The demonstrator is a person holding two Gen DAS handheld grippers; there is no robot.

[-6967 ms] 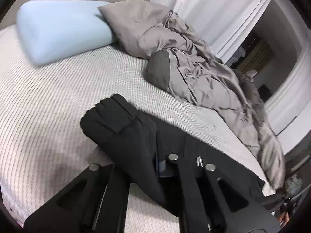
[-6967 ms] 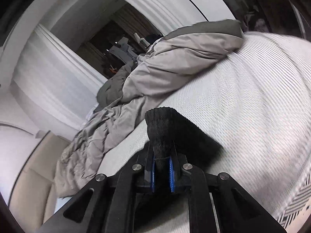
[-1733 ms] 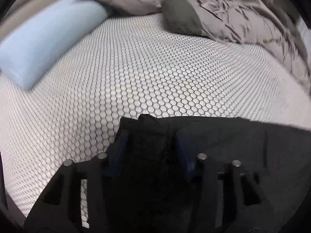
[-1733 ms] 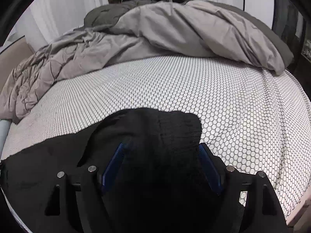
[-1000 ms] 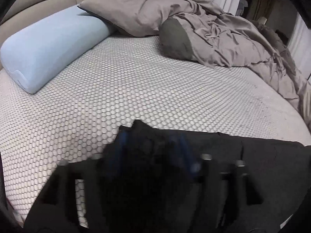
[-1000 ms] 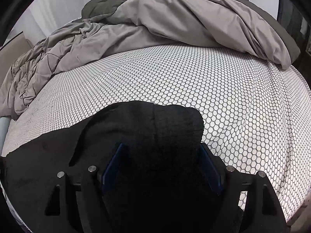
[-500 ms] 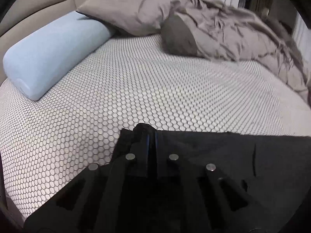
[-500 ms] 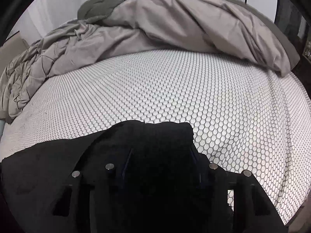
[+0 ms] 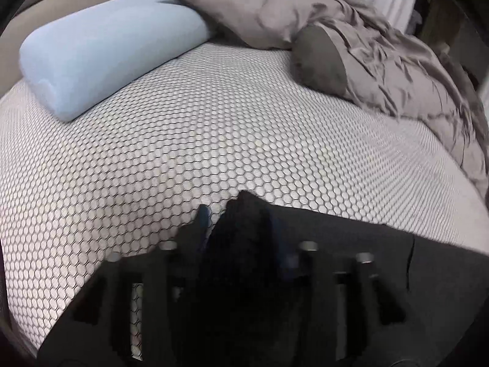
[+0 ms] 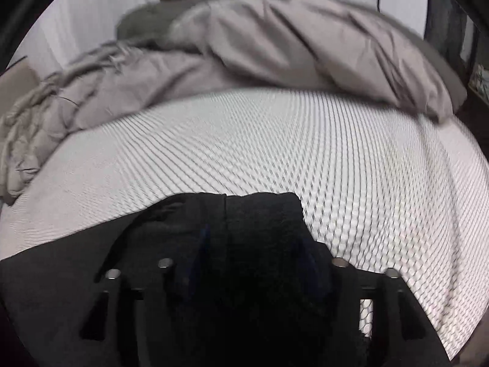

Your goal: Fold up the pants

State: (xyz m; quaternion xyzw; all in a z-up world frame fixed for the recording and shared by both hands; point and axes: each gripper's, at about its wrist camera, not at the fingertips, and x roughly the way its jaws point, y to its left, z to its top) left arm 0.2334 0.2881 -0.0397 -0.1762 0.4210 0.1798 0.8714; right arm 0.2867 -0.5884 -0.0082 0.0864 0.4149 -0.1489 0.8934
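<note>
The black pants (image 9: 351, 244) lie flat along the near edge of the bed, running to the right in the left wrist view and to the left in the right wrist view (image 10: 76, 275). My left gripper (image 9: 241, 229) is open, its blue-padded fingers (image 9: 203, 217) standing either side of a raised corner of the pants. My right gripper (image 10: 253, 250) is open over the ribbed end of the pants (image 10: 262, 214), fingers apart on both sides of it. Both views are motion blurred.
The bed has a white honeycomb-pattern mattress cover (image 9: 214, 122). A light blue bolster pillow (image 9: 101, 49) lies at the far left. A crumpled grey duvet (image 9: 382, 61) and pillow run along the far side; the duvet also fills the back of the right wrist view (image 10: 290, 52).
Half a second ago both grippers had closed inward; the left was shut on the pants. Now both stand open again, and both views have shifted slightly.
</note>
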